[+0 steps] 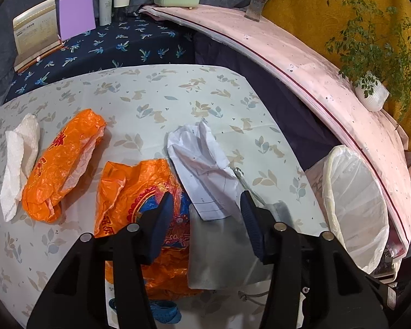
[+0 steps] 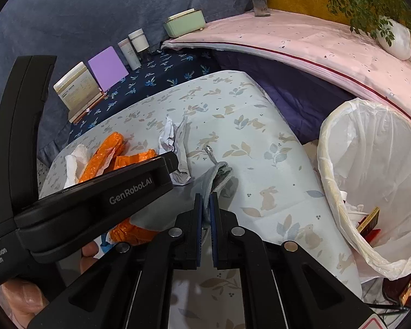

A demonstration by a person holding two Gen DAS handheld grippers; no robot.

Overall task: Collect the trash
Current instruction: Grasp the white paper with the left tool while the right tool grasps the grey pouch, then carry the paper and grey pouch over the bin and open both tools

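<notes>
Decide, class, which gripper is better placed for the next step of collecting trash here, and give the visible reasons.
Right. The right gripper is already shut on the grey pouch, and the lined bin stands open to its right. The left gripper is open, holding nothing, above the white paper.

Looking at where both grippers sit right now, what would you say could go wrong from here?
1. The right gripper pinches only an edge of the silver pouch, so it may slip free on the way to the lined bin.
2. The crumpled white paper overlaps the pouch and could be dragged off the table.
3. The open left gripper straddles that paper, close to the pouch; the two grippers may collide.
</notes>
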